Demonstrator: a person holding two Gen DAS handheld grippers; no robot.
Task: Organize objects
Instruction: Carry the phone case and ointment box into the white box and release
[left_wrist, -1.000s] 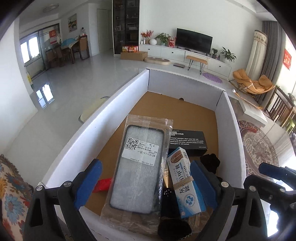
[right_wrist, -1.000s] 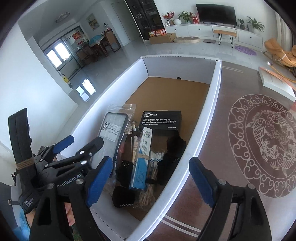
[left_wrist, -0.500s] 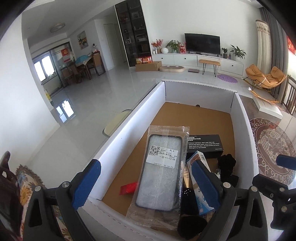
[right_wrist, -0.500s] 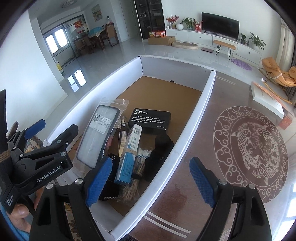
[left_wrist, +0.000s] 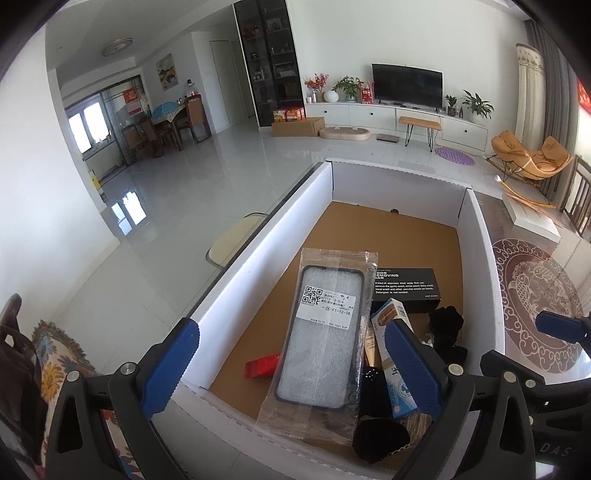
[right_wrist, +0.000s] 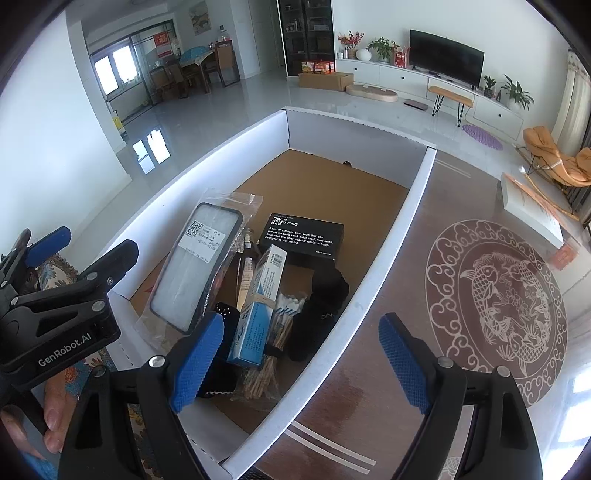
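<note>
A white-walled cardboard box (left_wrist: 258, 236) with a brown floor is holding the objects, all gathered at its near end. A bagged phone case (left_wrist: 321, 332) with a barcode label is lying tilted on top of the pile toward the box's left wall. A black carton (left_wrist: 406, 286) printed with white text is lying flat just beyond the case, toward the box's middle. A blue-and-white carton (right_wrist: 258, 306) is leaning between the case and a black fabric item (right_wrist: 325, 299) by the box's right wall, with a bundle of what appear to be wooden sticks (right_wrist: 273, 343) beneath it, though the view there is cluttered. A small red item (left_wrist: 262, 365) is lying on the box floor beside the case's near left corner. The left gripper (left_wrist: 291, 365) is hovering over the box's near end with its jaws spread wide and gripping nothing. The right gripper (right_wrist: 299, 365) is hanging above the box's right wall, jaws likewise wide apart and empty. The box is sitting on a patterned tabletop (right_wrist: 495, 295).
</note>
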